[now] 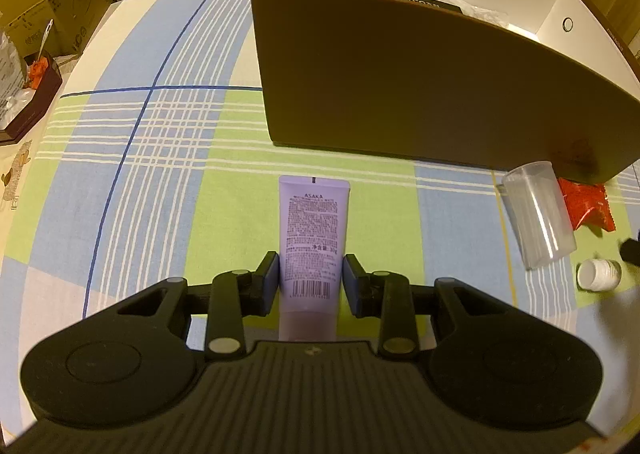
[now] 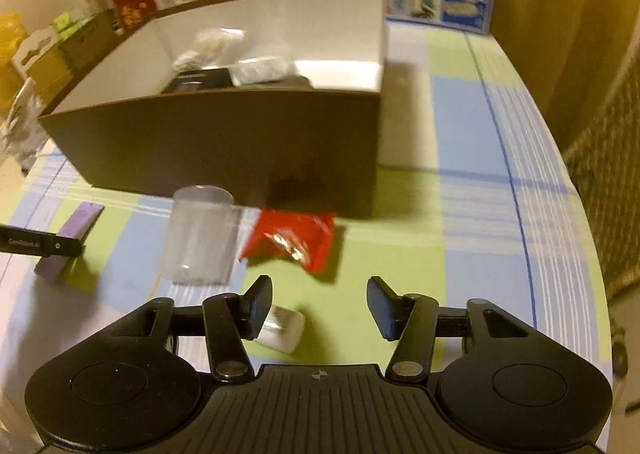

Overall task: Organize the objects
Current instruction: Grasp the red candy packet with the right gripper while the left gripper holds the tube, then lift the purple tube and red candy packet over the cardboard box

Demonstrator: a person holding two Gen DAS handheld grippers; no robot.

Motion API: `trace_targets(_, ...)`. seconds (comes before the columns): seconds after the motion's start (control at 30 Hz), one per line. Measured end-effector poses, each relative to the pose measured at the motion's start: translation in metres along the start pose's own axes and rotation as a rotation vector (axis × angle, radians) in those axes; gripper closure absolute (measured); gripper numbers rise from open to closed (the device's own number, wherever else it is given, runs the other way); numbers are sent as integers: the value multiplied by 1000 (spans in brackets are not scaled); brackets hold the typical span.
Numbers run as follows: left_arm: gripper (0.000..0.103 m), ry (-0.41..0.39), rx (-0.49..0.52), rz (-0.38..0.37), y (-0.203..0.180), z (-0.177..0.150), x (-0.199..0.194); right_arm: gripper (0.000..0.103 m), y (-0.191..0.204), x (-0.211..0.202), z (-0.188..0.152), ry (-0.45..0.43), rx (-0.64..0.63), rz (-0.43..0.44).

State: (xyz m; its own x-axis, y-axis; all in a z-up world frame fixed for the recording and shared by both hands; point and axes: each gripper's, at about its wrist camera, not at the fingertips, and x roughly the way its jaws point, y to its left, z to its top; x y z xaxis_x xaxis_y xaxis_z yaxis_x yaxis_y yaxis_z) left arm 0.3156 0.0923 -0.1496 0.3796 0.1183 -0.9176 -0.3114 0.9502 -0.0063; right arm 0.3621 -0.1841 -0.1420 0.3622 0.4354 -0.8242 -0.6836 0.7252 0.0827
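We count one purple tube [image 1: 313, 238] with printed back and barcode, lying on the checked surface [image 1: 168, 158] before one brown box [image 1: 420, 94], our left tongs [image 1: 310, 281] closed against its sides, one clear cup [image 2: 202, 234], one red packet [image 2: 294, 240], one white bottle [image 2: 282, 328], right tongs [image 2: 320, 304] spread wide, holding nothing

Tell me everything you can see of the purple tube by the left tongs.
The purple tube is a soft-looking lavender squeeze tube, its back printed with small text, "ASAKA" and a barcode. It lies flat on the checked tablecloth, crimped end towards the brown box. The left tongs straddle its lower half, pads close beside it; contact is unclear.
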Motion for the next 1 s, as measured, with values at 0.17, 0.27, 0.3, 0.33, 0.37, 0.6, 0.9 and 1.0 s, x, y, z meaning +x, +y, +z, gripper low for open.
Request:
trace_targets(0.17, 74, 0, -4, -3, 1, 0, 1, 53, 16, 13, 12, -56, -171, 18)
trace_targets(0.27, 74, 1, -5, -2, 1, 0, 1, 53, 25, 26, 16, -60, -283, 44)
trace_targets(0.3, 74, 1, -5, -1, 1, -1, 1, 53, 25, 31, 16, -60, -305, 62)
trace_targets(0.33, 74, 1, -5, -2, 1, -1, 1, 53, 24, 37, 17, -55, -324, 78)
trace_targets(0.37, 74, 1, -7, -2, 1, -1, 1, 53, 24, 42, 17, -52, -341, 86)
trace_targets(0.6, 74, 5, -10, -3, 0, -1, 0, 49, 25, 58, 13, 53, -462, 128)
trace_targets(0.9, 74, 11, -6, 4, -2, -2, -1, 51, 25, 48, -2, 88, -376, 80)
trace_targets(1.0, 74, 13, -3, 7, -2, -1, 0, 61, 22, 46, -4, 81, -319, 46)
